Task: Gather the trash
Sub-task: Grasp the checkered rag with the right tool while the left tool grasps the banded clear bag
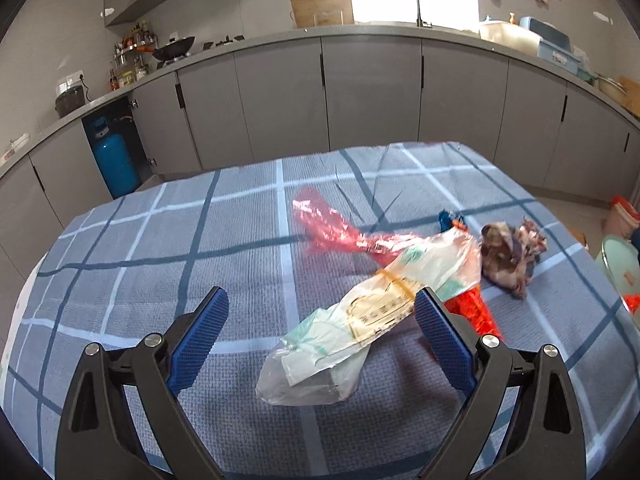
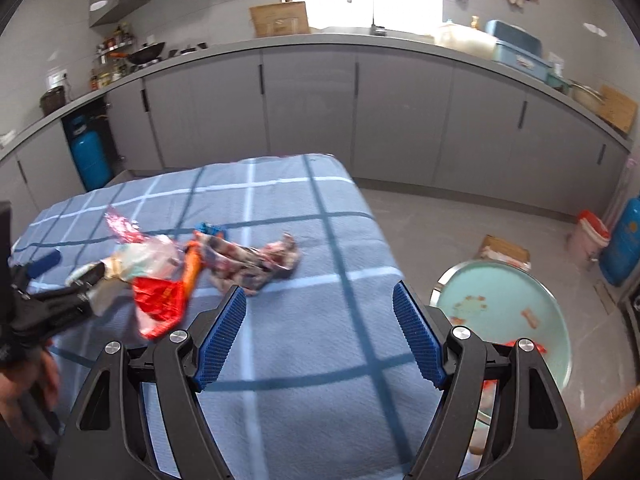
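Note:
Trash lies on the blue plaid tablecloth (image 1: 160, 264). A clear and white plastic bag (image 1: 352, 320) lies between the open jaws of my left gripper (image 1: 322, 300). A red film (image 1: 324, 228), an orange-red wrapper (image 1: 476, 312), a blue scrap (image 1: 448, 218) and a crumpled patterned wrapper (image 1: 508, 256) lie beyond. In the right wrist view the same pile shows: plastic bag (image 2: 148, 256), red wrapper (image 2: 160, 300), crumpled wrapper (image 2: 256, 260). My right gripper (image 2: 320, 300) is open and empty over the table's right part. The left gripper (image 2: 48, 280) shows at the left.
A pale green round bin (image 2: 508, 320) with scraps in it stands on the floor right of the table (image 2: 344, 240); its edge shows in the left wrist view (image 1: 618, 268). Grey kitchen cabinets (image 1: 372, 92) run behind. A blue gas cylinder (image 1: 114, 160) stands at the back left.

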